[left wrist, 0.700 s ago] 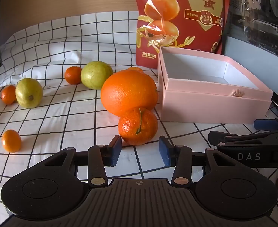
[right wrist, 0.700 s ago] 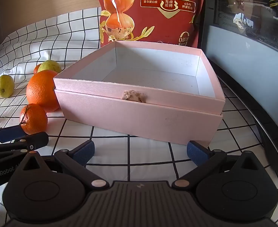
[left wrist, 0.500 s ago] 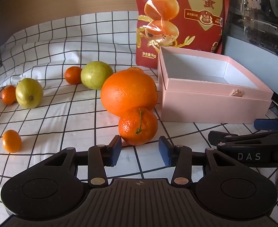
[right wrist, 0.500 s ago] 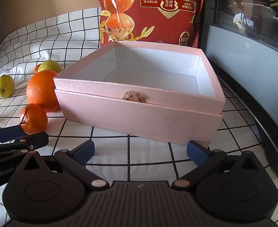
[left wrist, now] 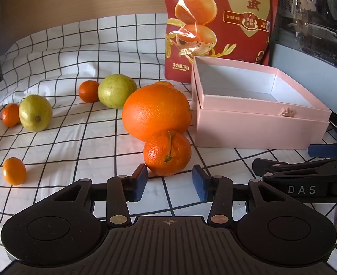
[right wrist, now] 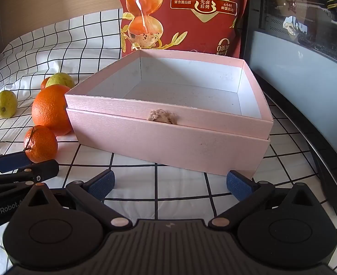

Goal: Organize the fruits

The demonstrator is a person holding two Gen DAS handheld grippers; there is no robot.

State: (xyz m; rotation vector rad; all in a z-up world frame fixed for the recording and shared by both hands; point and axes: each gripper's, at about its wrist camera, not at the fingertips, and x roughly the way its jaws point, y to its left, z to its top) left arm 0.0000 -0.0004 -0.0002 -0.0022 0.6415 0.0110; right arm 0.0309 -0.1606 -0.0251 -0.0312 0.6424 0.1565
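Hovering low over the checked cloth (left wrist: 81,137) on the counter, the left claw (left wrist: 169,182) is spread, its 2 blue pads just short of a small mandarin (left wrist: 167,153) and holding nothing. That mandarin sits in front of a large orange (left wrist: 156,112) and touches it; the large orange lies just beside the left wall of the pink box (left wrist: 260,128). Further left on the cloth lie 2 green-yellow fruits, one near the middle (left wrist: 116,91) and one at the left (left wrist: 35,112), each with a small orange fruit beside it (left wrist: 88,91) (left wrist: 10,115). Another small orange fruit (left wrist: 14,171) sits alone near the left edge.

The right claw (right wrist: 170,184) is spread wide and empty, its pads in front of the pink box's near wall. The box is open at the top, with nothing visible inside. A red snack bag (right wrist: 182,13) stands upright behind it.
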